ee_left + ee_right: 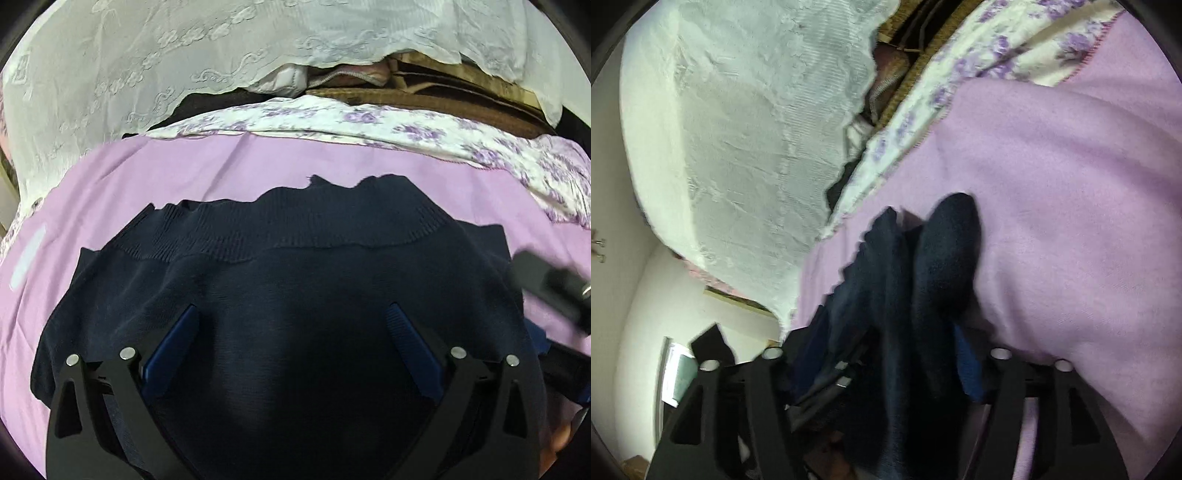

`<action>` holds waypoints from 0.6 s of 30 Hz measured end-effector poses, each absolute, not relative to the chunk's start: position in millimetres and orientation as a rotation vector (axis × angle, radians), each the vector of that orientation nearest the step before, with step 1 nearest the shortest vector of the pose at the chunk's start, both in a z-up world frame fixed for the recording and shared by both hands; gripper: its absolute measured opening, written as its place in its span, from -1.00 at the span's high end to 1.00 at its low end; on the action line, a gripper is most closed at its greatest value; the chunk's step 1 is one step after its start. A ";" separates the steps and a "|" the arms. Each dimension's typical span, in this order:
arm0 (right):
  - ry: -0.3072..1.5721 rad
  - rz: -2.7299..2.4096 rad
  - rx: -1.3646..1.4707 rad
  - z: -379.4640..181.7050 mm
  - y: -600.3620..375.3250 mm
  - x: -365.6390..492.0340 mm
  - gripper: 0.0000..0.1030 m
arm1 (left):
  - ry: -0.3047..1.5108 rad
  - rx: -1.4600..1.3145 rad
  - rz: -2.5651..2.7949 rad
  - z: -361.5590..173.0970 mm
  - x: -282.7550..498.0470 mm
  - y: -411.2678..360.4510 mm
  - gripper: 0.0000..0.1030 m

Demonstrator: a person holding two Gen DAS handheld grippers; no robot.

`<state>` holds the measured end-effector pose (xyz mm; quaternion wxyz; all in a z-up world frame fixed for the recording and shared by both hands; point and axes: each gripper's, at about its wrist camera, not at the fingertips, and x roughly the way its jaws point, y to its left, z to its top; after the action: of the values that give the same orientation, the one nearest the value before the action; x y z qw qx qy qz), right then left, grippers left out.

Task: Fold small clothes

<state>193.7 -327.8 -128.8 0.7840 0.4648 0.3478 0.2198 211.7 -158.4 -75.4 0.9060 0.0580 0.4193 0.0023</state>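
Navy garment (280, 295) spreads flat leftward, bunches in right view.

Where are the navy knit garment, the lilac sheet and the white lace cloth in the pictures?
navy knit garment (280, 280): left wrist view, on its flat body below the ribbed band.
lilac sheet (207, 173): left wrist view, on bare sheet beyond the garment.
white lace cloth (147, 66): left wrist view, on its embroidered middle.

No readable text, label or number shows anywhere.
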 end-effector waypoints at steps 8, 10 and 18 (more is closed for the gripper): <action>0.754 0.535 0.915 -114.5 -310.4 196.4 -0.93 | 0.879 0.089 0.002 -76.7 213.0 -157.2 -0.91; 0.781 0.468 1.023 -112.9 -324.2 191.7 -0.92 | 0.879 0.078 -0.010 -76.6 212.4 -155.1 -0.91; 0.880 0.403 0.864 -112.8 -309.2 201.1 -0.93 | 0.874 0.075 -0.008 -77.6 213.8 -155.8 -0.91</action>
<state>201.1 -309.2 -112.8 0.7969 0.4023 0.4097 0.1877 213.8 -155.8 -77.6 0.9053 0.0364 0.4231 -0.0038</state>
